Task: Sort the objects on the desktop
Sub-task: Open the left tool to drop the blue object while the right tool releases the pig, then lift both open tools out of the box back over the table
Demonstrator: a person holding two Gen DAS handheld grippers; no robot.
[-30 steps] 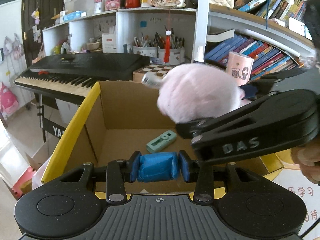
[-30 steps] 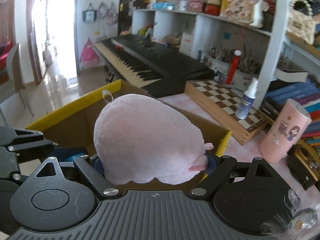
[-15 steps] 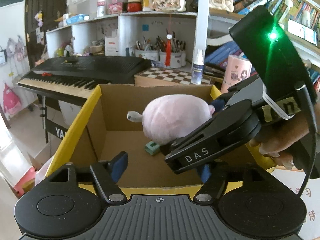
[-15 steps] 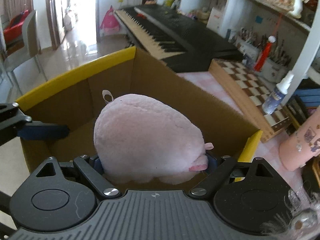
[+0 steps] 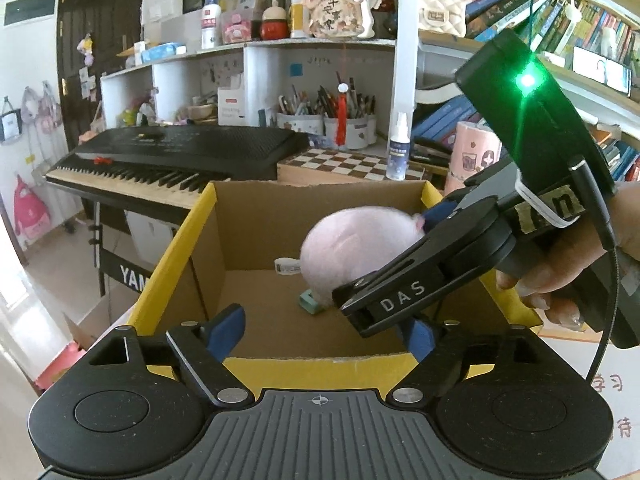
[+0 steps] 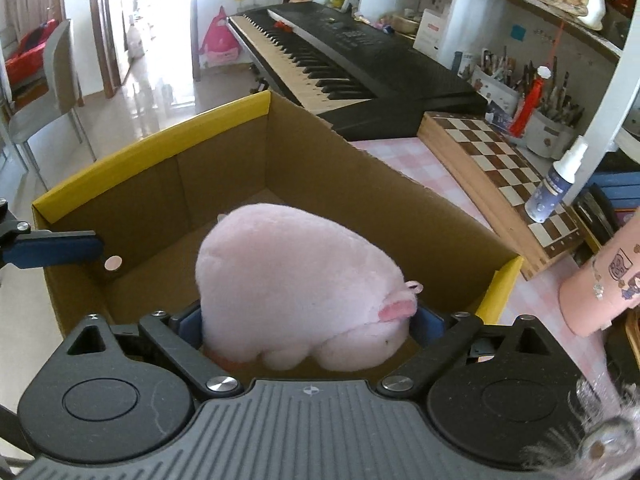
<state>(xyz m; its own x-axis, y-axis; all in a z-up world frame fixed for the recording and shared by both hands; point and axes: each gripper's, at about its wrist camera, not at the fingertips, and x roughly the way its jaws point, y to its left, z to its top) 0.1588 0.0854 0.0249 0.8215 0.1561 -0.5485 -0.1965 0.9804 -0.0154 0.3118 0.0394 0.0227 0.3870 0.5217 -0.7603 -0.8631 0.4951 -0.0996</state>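
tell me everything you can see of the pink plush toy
The pink plush toy is a rounded, fuzzy soft pig shape with a darker pink ear or snout flap, stubby feet and a white sewn tag. It sits between the fingers of the right gripper, whose jaws have just been opening, low inside the cardboard box. Whether the pads still press it, or it rests on the floor, is unclear.

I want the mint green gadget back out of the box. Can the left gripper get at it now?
Probably not cleanly: the left gripper is open and empty, but the pink plush and right gripper sit over the mint green gadget.
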